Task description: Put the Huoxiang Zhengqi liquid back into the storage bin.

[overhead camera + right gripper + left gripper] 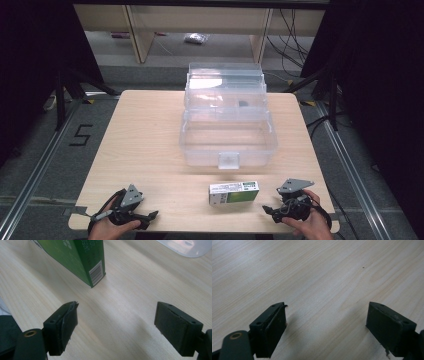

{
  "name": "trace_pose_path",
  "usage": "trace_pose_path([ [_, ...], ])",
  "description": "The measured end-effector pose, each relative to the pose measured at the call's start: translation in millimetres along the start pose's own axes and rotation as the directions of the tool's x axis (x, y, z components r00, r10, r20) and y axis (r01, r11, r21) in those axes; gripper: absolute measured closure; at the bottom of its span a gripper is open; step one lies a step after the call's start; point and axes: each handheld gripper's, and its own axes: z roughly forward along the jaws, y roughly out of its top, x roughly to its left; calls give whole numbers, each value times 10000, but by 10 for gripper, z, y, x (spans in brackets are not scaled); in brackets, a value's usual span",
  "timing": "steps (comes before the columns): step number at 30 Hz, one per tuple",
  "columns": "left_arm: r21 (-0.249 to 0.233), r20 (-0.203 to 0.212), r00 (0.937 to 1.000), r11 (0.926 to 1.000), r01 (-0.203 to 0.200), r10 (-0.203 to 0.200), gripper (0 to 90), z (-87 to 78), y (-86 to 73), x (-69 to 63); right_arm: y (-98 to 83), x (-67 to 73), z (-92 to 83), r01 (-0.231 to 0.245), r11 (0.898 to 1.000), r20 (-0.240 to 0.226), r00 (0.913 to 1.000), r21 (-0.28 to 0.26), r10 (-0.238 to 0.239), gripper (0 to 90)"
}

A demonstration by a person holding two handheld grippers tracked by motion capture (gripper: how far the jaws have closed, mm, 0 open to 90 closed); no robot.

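Both tongs, left (150,216) and right (267,209), are resting spread and empty at the tabletop's (145,145) near edge, flanking the green carton (234,193), probably readying a pickup.

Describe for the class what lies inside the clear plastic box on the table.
The clear box stands open. Its front compartment looks empty; one small dark thing sits in the raised tray behind. Glare on the plastic hides any finer contents.

Surfaces: wood, clear plastic, printed card.
Counter (145,150) pale matt woodgrain; storage box (227,135) on it glossy transparent plastic; carton (233,193) smooth printed cardboard.
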Motion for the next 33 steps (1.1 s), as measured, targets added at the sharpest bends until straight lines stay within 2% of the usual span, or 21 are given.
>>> trace_pose_path([
  [4,5,0,10000,10000,10,-10,157,2,-1,0,4,2,13,8,9999,-70,10000,-158,-9,196],
  [6,12,5,10000,10000,7,-7,157,1,-1,2,22,-2,-7,70,10000,-178,9998,25,-69,194],
  [8,25,6,10000,10000,19,-19,158,4,-1,1,37,7,-17,59,9998,-21,10000,-176,-59,193],
  [9,24,27,10000,10000,41,-41,158,5,0,0,56,5,-30,129,9999,-217,9997,-2,-129,192],
  [10,13,15,10000,10000,41,-41,158,4,0,-2,66,10,-28,128,9997,-246,9996,-207,-133,192],
  [11,11,19,10000,10000,39,-39,158,3,-1,-1,89,9,-58,149,9999,-331,9993,-48,-150,192],
  [12,38,-21,10000,10000,-8,8,158,4,-1,5,105,15,-67,222,9995,-184,9996,-243,-226,190],
  [13,-121,-55,9998,9997,193,-194,158,16,-4,-6,128,12,-87,349,9994,-438,9984,-5,-349,193],
  [14,-157,-22,9997,9996,236,-236,158,15,-4,-9,141,24,-92,367,9992,-389,9985,-162,-373,193],
  [15,3,-37,10000,10000,40,-40,158,8,-3,3,161,28,-117,368,9993,-446,9983,-63,-370,190],
  [16,-24,20,10000,10000,80,-80,158,8,-3,-1,173,34,-120,427,9989,-426,9981,-186,-435,190],
  [18,19,-32,10000,10000,21,-21,157,7,-2,4,209,48,-168,577,9983,-419,9975,-26,-577,189],
  [19,-124,-59,9998,9997,196,-197,158,17,-3,-7,219,63,-169,571,9981,-383,9976,-209,-579,187],
  [20,-210,-59,9995,9993,299,-300,158,21,-4,-14,238,75,-195,595,9982,-338,9976,-101,-598,186],
  [21,31,10,10000,10000,5,-5,157,3,-1,3,262,81,-226,738,9973,-310,9968,52,-736,185],
  [24,29,8,10000,10000,26,-26,157,4,-1,3,329,106,-233,1067,9943,-434,9933,-78,-1069,181],
  [25,22,12,10000,10000,37,-37,158,6,-2,1,360,110,-254,1214,9926,-524,9913,98,-1207,181],
  [29,17,19,10000,10000,49,-49,158,6,-2,2,480,150,-280,1512,9881,-326,9881,296,-1503,175],
  [31,-206,-67,9995,9993,314,-315,157,22,-5,-11,539,171,-276,1601,9865,-401,9865,332,-1588,171],
  [32,-137,-6,9997,9996,227,-227,157,14,-4,-6,577,178,-288,1714,9841,-450,9845,471,-1693,170],
  [33,8,21,10000,10000,50,-50,158,4,-2,5,608,197,-299,1606,9855,-432,9864,551,-1583,171],
])
